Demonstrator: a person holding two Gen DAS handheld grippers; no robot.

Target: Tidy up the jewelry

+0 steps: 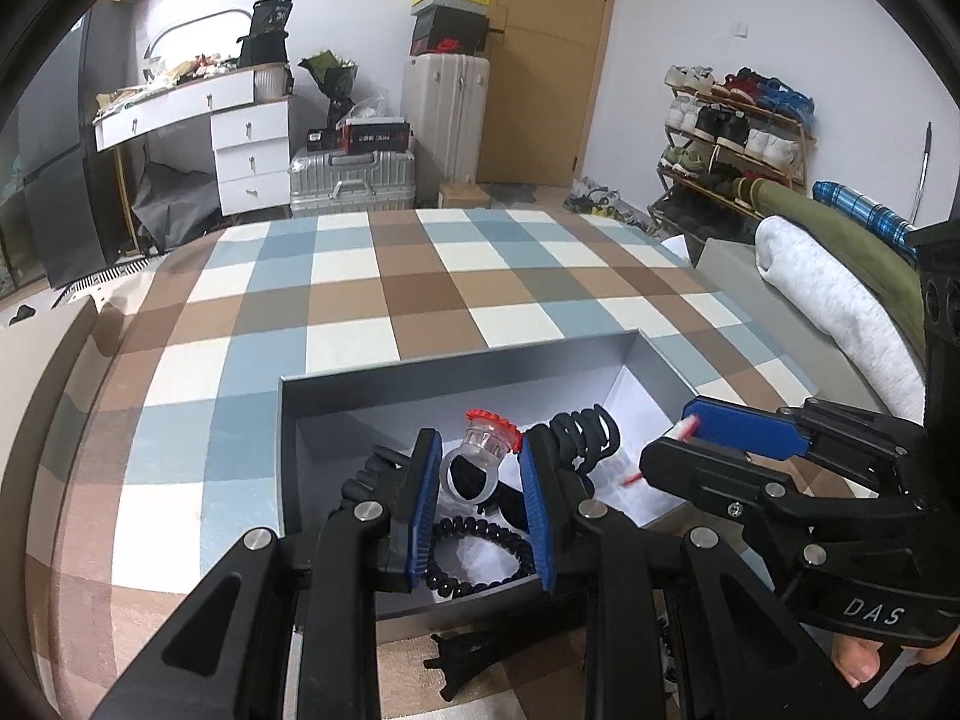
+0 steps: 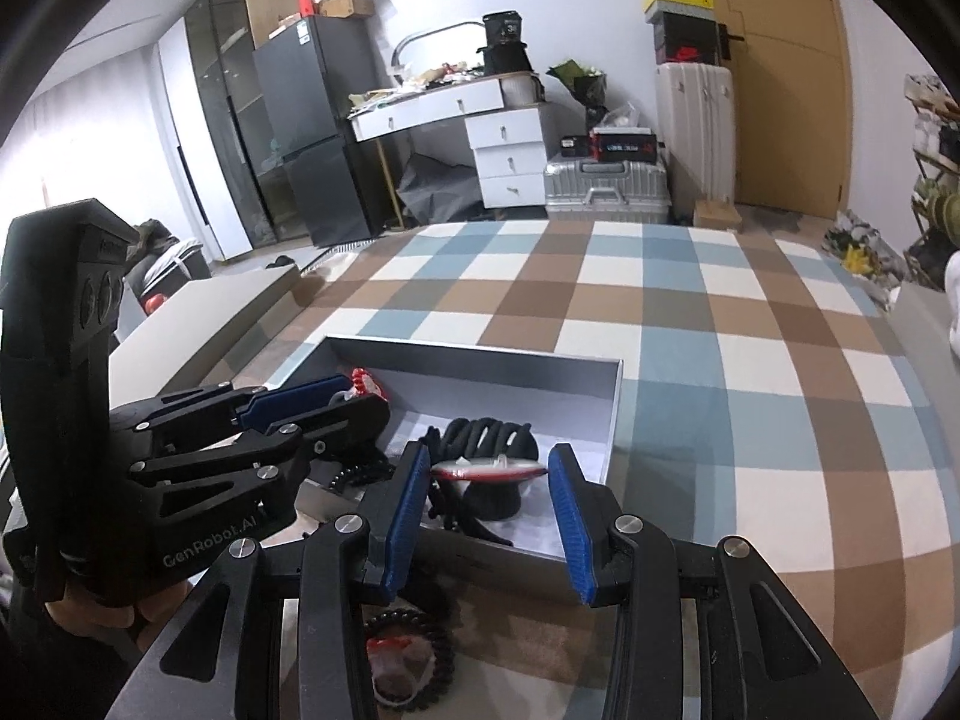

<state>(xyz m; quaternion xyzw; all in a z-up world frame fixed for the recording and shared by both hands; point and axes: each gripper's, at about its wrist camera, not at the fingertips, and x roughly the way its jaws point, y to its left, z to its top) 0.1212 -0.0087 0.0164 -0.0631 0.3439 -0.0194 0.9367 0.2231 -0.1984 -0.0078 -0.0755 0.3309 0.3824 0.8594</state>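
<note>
Grippers, one in each of a person's hands, reach side by side over an open grey box (image 1: 456, 369) that sits on a bed covered with a blue, brown and white checked sheet (image 1: 420, 276); everything below is placed relative to that box. Over its near part, the left gripper (image 1: 482, 483) has its blue pads pressed on the band of a clear plastic ring with a red-edged top (image 1: 489, 438). Beneath it, against the box's near wall, lies a black beaded bracelet (image 1: 480, 558). Beside it to the right, the right gripper (image 2: 490, 483) clasps a flat red and white hair clip (image 2: 489, 468) between its blue pads, above the box's white floor. A black coiled hair tie (image 1: 585, 435) rests in the middle of the box, just beyond both tools. A second beaded bracelet (image 2: 414, 660) lies outside the box, in front of its near wall. Far past the box, against the wall, stand a white dresser (image 1: 240, 138), silver suitcases (image 1: 354, 174) and a shoe rack (image 1: 732, 138).
</note>
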